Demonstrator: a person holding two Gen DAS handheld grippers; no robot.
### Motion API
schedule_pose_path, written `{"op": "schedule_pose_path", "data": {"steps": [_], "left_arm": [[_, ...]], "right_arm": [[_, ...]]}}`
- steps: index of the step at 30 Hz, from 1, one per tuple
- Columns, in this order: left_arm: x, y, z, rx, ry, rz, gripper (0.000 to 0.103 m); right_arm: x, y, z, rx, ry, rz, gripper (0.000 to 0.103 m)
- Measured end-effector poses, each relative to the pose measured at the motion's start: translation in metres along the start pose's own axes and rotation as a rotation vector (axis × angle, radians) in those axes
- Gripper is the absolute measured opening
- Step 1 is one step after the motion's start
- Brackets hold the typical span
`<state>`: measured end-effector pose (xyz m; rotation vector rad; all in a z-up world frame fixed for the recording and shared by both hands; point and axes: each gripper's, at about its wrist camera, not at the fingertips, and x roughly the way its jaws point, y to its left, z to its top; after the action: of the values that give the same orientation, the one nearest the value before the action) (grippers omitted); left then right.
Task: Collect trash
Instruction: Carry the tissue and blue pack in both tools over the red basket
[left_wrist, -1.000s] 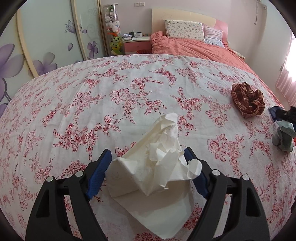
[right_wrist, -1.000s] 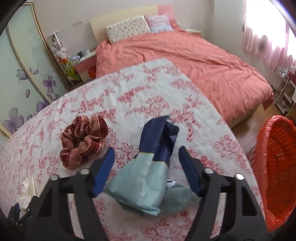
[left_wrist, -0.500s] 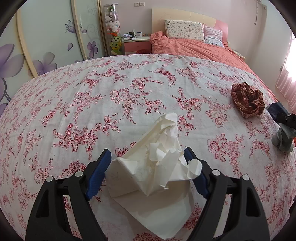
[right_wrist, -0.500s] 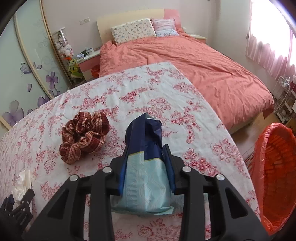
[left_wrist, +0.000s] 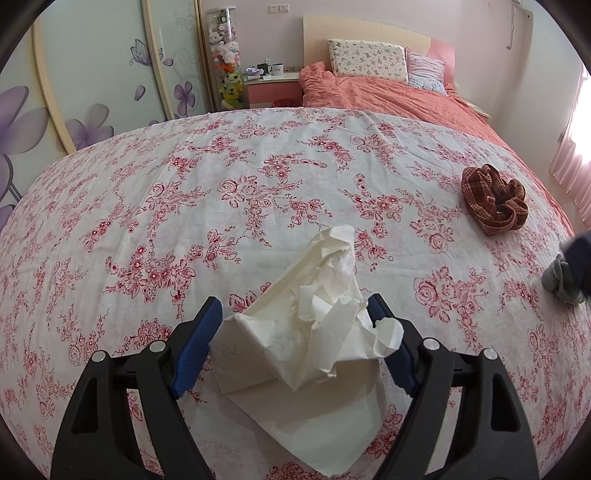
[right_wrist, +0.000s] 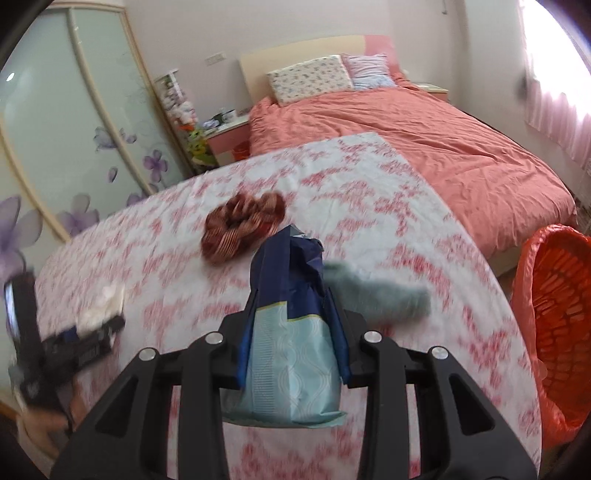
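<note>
right gripper clamped on soft, light wrapper mid-body, left of bin. left gripper wide around crumpled paper; flimsy, pinch its bulk.

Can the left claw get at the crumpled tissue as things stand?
Probably yes. The left claw is open, with the tissue already between its fingers on the floral sheet, and nothing lies in the way.

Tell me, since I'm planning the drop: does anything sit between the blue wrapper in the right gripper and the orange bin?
Nothing visible does. The right gripper is shut on the blue wrapper. The grey sock lies on the floral sheet toward the orange bin, but low, under any carried path.
</note>
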<state>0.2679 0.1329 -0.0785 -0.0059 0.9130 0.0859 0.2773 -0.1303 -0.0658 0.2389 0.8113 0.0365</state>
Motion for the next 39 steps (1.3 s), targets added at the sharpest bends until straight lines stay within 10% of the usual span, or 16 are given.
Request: {"op": "schedule_pose_path", "data": {"steps": [39], "left_arm": [[-0.115, -0.084, 0.019, 0.126, -0.204, -0.122, 0.07]], "right_arm": [[-0.11, -0.031, -0.005, -0.029, -0.203, -0.041, 0.035]]}}
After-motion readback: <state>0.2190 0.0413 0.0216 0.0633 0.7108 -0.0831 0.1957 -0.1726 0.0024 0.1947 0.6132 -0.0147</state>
